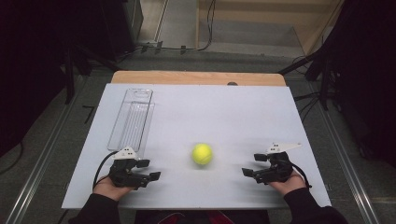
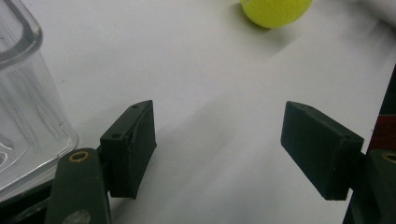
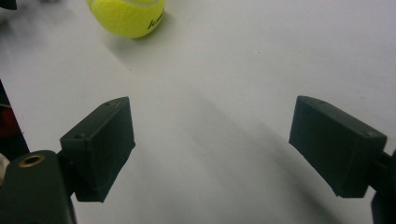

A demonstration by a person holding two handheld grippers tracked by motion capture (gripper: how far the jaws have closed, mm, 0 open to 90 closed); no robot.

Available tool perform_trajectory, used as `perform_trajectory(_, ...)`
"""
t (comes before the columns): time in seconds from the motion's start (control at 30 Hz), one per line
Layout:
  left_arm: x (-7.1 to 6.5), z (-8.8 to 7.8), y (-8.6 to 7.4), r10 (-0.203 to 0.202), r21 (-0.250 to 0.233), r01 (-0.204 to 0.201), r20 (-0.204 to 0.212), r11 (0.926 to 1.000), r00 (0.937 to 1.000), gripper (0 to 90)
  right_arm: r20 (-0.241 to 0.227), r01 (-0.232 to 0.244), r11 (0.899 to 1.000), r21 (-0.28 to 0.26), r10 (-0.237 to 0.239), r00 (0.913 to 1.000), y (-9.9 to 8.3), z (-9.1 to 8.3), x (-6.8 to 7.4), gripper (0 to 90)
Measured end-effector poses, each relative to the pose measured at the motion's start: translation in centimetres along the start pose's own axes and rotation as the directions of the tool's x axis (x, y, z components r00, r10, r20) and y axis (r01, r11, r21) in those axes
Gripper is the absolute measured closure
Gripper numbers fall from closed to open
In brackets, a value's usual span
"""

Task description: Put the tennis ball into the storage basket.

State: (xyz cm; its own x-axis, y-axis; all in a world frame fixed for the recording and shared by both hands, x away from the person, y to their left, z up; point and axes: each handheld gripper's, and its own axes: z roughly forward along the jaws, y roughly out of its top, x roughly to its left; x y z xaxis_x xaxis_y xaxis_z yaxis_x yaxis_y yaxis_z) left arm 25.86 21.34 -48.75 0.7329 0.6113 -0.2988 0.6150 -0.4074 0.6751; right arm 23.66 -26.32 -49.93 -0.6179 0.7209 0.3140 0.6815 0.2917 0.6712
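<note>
A yellow tennis ball (image 1: 202, 154) sits on the white desk (image 1: 233, 112), roughly midway between the two hands and a little in from the near edge. A clear plastic tray (image 1: 132, 117) lies along the left side of the desk, its near end just beyond the left tongs (image 1: 148, 170). Nothing else is on the board.

Both tongs rest low near the near edge, well apart from the ball. In the left gripper view the left tongs (image 2: 219, 144) stand with a plain gap between the pads and only bare desk in it. The right tongs (image 3: 212, 149) stand likewise agape and hold nothing; in the high view they sit near the right near corner (image 1: 250, 164).

The work in hand looks like picking up the ball, most likely to set it in the tray. To do it well:

- Choose one hand. The left lies nearer the tray, so it probably saves a hand-over.
- Bring the tongs in level and low, so the pads meet the ball at its widest part, not above it, where it would squirt out.
- Centre the ball between the pads before closing; a touch from one pad alone could roll it away.
- Close gently but firmly, since the felt gives a little.
- Keep the other hand clear of the path.
</note>
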Motion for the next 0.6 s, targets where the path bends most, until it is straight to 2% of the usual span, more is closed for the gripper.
perform_trajectory(0.07, -0.03, -0.03, 0.02, 0.002, 0.000, -0.002, 0.003, 1.0000, 1.0000, 27.0, 0.002, -0.003, 1.000, 0.016, 0.003, 1.0000, -0.07, 0.12, -0.09, 12.3)
perform_trajectory(0.17, -0.03, -0.08, 0.07, 0.001, -0.007, -0.001, 0.008, 1.0000, 1.0000, 26.9, -0.004, -0.004, 1.000, 0.006, 0.004, 1.0000, -0.03, -0.02, -0.02, 12.8)
perform_trajectory(0.33, 0.11, -0.16, 0.19, -0.026, -0.022, 0.026, 0.020, 0.9994, 0.9995, 27.0, 0.000, -0.006, 1.000, -0.005, 0.006, 1.0000, 0.05, -0.13, 0.21, 12.8)
perform_trajectory(0.6, -0.11, -0.10, 0.37, 0.000, -0.024, 0.000, 0.009, 0.9997, 1.0000, 26.9, 0.013, -0.006, 1.000, 0.007, 0.006, 0.9999, -0.09, 0.03, 0.04, 12.8)
